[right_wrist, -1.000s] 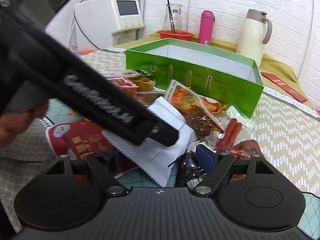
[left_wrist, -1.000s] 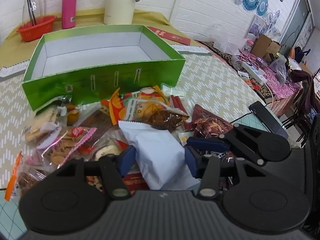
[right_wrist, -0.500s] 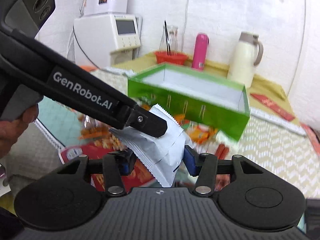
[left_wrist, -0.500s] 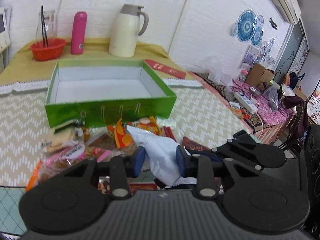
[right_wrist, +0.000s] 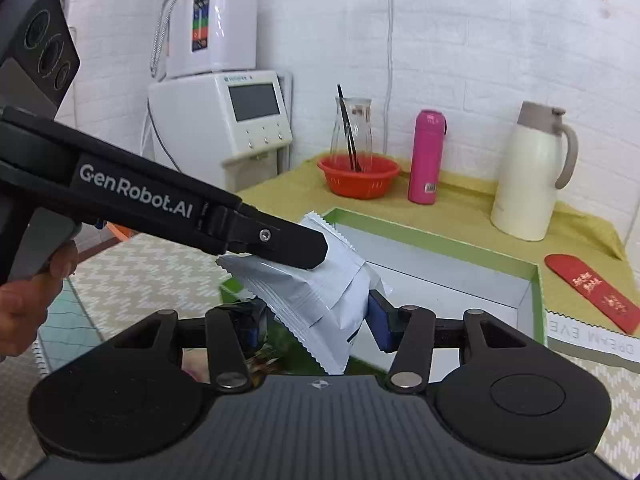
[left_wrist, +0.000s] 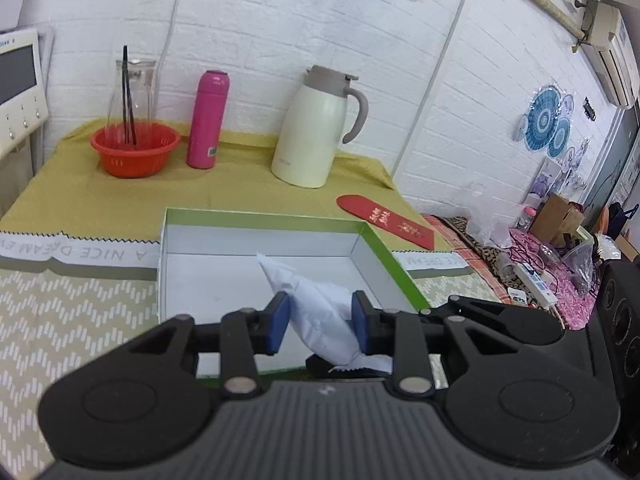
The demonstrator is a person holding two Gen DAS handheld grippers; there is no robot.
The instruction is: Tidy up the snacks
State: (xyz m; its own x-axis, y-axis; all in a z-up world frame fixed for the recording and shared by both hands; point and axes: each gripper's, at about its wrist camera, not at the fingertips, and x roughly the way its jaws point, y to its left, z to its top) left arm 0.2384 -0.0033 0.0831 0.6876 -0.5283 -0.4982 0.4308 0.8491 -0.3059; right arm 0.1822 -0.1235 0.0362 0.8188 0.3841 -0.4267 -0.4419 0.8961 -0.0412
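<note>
A white snack bag (left_wrist: 316, 312) hangs in the air above the near end of the green box (left_wrist: 384, 252), whose white inside holds nothing. My left gripper (left_wrist: 320, 326) is shut on the bag, its blue pads pressing both sides. In the right wrist view the same white bag (right_wrist: 320, 292) sits between the blue pads of my right gripper (right_wrist: 318, 322), which is shut on its lower part. The left gripper's black finger (right_wrist: 280, 240) crosses in from the left and clamps the bag's top. The green box (right_wrist: 538, 300) lies just behind the bag.
Behind the box, a yellow cloth carries a red basket (left_wrist: 134, 150) holding a glass carafe, a pink flask (left_wrist: 208, 120), a cream jug (left_wrist: 316, 128) and a red envelope (left_wrist: 384, 220). A white appliance (right_wrist: 224, 120) stands at the left. A person's hand (right_wrist: 28, 296) holds the left gripper.
Both grippers closed on the white bag and lifted it off the snack pile, forward over the green box. The pile has dropped almost wholly out of view.
</note>
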